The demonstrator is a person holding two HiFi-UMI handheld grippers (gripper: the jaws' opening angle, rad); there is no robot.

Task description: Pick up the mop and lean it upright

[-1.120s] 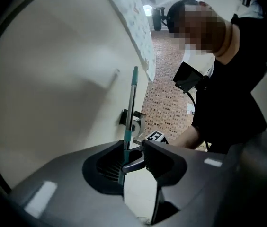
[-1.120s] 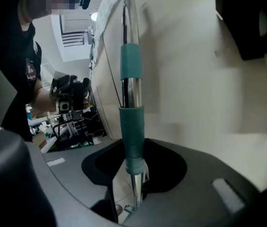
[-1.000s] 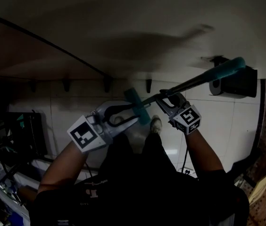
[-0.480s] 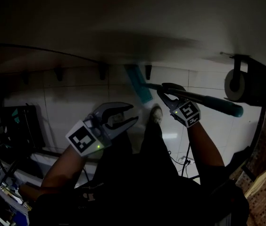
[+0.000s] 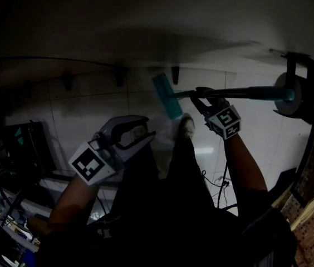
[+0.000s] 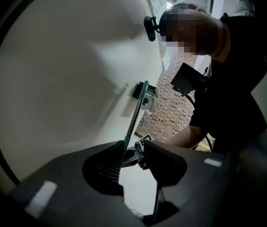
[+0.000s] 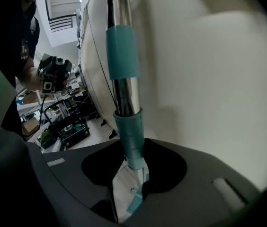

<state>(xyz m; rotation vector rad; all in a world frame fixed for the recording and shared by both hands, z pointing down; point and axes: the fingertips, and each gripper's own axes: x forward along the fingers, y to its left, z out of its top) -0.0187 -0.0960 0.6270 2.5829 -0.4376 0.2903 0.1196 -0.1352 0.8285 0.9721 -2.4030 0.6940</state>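
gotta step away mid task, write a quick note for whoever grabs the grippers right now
Left gripper: open, empty, low and to the left of the mop.
Right gripper: shut on the mop, at the teal collar on its pole.
Mop head: near the foot of the wall, close to the person's shoe; the pole runs off to the right.
Done: mop is in hand.
Left: stand it up, lean it on the wall, let go.
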